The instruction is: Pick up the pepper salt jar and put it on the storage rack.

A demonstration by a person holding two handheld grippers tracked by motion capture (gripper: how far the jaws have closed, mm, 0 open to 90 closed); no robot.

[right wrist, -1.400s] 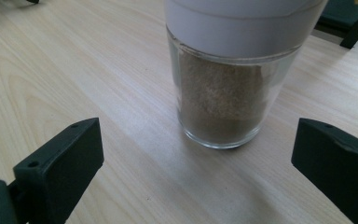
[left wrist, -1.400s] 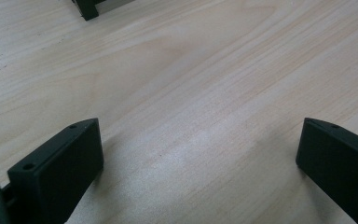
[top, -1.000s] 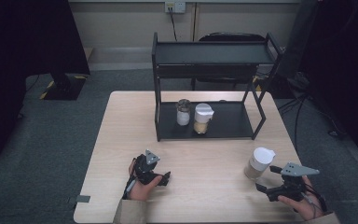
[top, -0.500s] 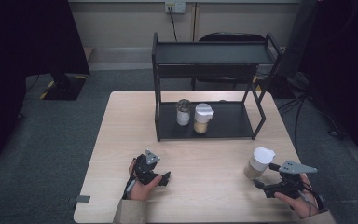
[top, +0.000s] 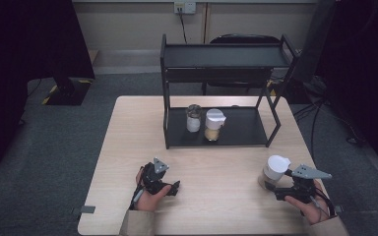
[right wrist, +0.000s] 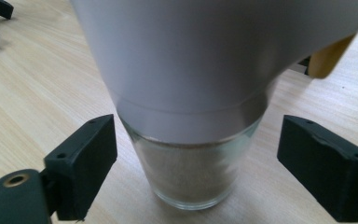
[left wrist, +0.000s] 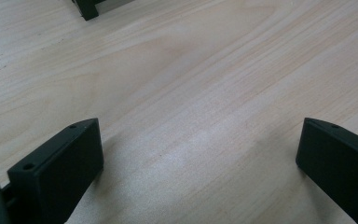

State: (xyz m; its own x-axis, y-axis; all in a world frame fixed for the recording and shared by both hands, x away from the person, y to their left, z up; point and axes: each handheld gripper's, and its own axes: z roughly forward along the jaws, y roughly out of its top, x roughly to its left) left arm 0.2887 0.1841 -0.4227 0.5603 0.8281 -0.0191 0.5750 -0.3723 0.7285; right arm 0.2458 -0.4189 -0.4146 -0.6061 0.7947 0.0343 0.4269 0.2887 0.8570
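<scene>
Right gripper's fingers (right wrist: 81, 163) sit either side of the jar (right wrist: 191, 172), low in the right gripper view, gap on both sides: they have just been closing with the jar between them, but the pads aren't pressing on glass yet, so no grip. Left pad is nearer the glass than the right one, so the jar is off-centre; I'd nudge the gripper toward the right of that frame before contact, else the first pad probably shoves the jar sideways

Pads line up with the glass just under the white lid (right wrist: 205, 60). Good height: clamp the glass, not the lid, which flares and could slip or pop. Close slowly, stop once both pads bear evenly, lift straight up. Jar holds pale powder, so keep it upright

In the high view the right gripper (top: 270, 189) is at lower right, with the jar (top: 274, 173) standing on the table (top: 216, 206) just above-left of it. The rack (top: 216, 98) at upper centre already carries two jars (top: 204, 123) on its bottom shelf, with free shelf to their right; probably the drop spot. Watch the rack's slanted leg on the way in

Left gripper (top: 173, 188) at lower centre-left: wide open, nothing held, resting over bare wood in the left gripper view (left wrist: 198, 154). Leave it parked
</scene>
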